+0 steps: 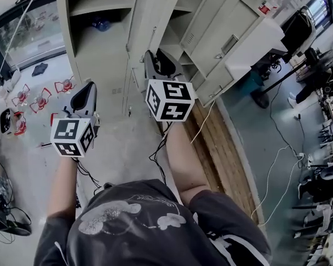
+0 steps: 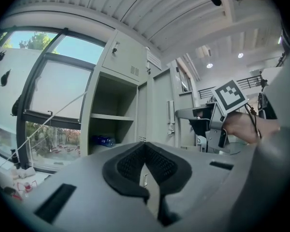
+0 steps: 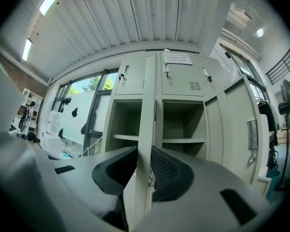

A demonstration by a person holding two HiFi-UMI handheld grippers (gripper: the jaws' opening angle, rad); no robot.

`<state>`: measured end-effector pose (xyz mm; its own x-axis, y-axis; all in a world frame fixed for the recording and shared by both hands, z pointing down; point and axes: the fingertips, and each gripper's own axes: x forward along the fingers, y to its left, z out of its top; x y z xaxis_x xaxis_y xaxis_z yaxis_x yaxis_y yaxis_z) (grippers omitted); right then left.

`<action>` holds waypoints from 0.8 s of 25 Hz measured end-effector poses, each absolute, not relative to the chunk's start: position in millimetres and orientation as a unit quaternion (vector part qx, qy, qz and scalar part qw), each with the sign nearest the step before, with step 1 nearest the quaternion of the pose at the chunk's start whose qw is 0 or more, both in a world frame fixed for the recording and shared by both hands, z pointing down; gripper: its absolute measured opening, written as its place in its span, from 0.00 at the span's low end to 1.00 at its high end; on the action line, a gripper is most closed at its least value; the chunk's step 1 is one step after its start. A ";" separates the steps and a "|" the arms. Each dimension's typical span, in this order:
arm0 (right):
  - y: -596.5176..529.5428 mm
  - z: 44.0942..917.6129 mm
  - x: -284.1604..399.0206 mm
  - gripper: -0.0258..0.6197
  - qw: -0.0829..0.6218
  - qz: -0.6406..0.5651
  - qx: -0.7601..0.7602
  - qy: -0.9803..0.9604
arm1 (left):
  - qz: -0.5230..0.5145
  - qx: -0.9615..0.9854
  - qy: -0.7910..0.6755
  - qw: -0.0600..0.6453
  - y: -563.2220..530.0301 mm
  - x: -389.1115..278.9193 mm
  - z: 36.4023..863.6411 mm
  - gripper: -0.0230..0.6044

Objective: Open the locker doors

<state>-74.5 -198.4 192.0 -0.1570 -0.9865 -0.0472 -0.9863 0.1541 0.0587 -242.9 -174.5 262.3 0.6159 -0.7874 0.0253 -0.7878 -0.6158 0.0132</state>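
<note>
Head view: the lockers (image 1: 100,54) run across the top of the frame, several standing open. The right gripper (image 1: 151,57) is up against the free edge of one tall open door (image 1: 150,21). The left gripper (image 1: 89,87) hangs lower left, apart from the lockers.

Left gripper view: the left gripper (image 2: 146,145) has its jaws closed tip to tip, with nothing between them. Ahead is an open compartment with a blue bottle (image 2: 102,140) on its floor (label unreadable). The right gripper (image 2: 180,114) shows at right, reaching the door (image 2: 159,105).

Right gripper view: the right gripper (image 3: 144,151) is clamped on the door (image 3: 147,105), which is seen edge-on, with a pad on each face. Open compartments lie on either side.
</note>
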 end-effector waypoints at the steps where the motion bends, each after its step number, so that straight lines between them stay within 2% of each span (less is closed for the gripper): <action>1: -198.1 191.6 -71.2 0.21 -0.001 -0.038 0.646 -0.762 | 0.009 0.898 -0.440 0.013 -174.0 -236.9 263.1 0.05; 20: -187.5 191.6 -55.4 0.22 -0.018 -0.054 0.587 -0.808 | 0.030 0.882 -0.469 0.003 -152.6 -187.8 262.2 0.05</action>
<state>-55.4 -187.5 191.6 -0.3107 -0.9461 -0.0913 -0.9499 0.3055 0.0661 -187.8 -152.6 262.2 0.5574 -0.8284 0.0562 -0.8288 -0.5591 -0.0228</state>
